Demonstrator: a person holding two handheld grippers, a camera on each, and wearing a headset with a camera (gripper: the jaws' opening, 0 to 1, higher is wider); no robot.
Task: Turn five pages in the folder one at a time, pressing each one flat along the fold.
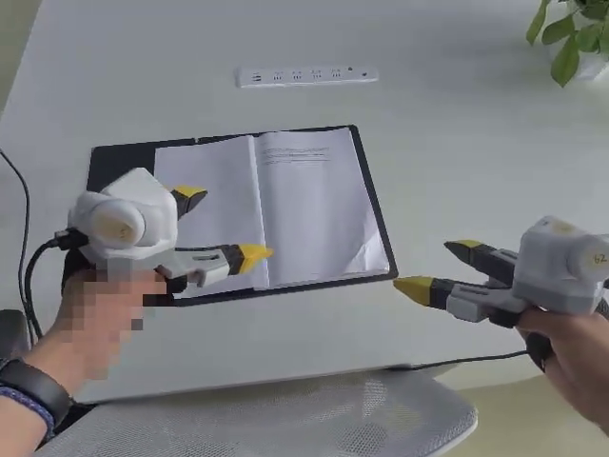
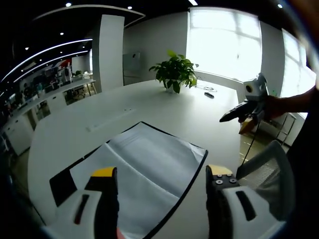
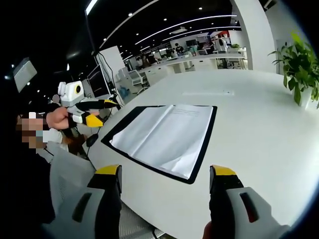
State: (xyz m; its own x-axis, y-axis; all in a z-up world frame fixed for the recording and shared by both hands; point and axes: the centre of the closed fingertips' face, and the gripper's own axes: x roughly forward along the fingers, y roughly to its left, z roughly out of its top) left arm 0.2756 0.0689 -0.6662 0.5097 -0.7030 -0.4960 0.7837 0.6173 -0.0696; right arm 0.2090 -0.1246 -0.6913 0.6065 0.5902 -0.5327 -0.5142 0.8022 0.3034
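A black folder (image 1: 367, 177) lies open on the white table, its white pages (image 1: 314, 209) flat and the right page's lower corner slightly curled (image 1: 366, 252). My left gripper (image 1: 222, 226) hovers above the left page, open, with nothing between its yellow-tipped fingers. My right gripper (image 1: 440, 269) is off the folder's lower right corner, above the table edge, open and empty. The left gripper view looks over the folder (image 2: 149, 164), with the left gripper (image 2: 162, 175) wide apart and the right gripper (image 2: 244, 107) across the table. The right gripper view has the folder (image 3: 164, 134) ahead of the right gripper (image 3: 164, 173), and the left gripper (image 3: 97, 112) beyond.
A white power strip (image 1: 306, 75) lies behind the folder. A potted plant (image 1: 571, 38) stands at the far right corner. A grey mesh chair (image 1: 314, 414) sits under the near table edge. A black cable (image 1: 24, 238) runs from the left gripper.
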